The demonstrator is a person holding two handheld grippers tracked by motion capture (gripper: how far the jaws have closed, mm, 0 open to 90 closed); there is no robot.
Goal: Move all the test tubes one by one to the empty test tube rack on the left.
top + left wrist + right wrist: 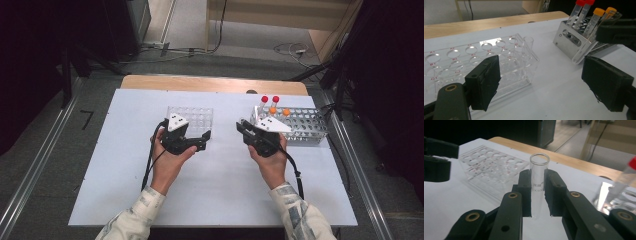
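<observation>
Between the two racks, an uncapped glass tube (pixel 539 182) is clamped upright by the right gripper (pixel 538 195); the left gripper (pixel 541 82) is held released, nothing between its pads.

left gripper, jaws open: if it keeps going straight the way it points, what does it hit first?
Probably the clear rack: its near corner sits just ahead of the left gripper, toward one jaw. The gap's centre points at bare table; the metal rack lies farther off. Depth is uncertain.
</observation>
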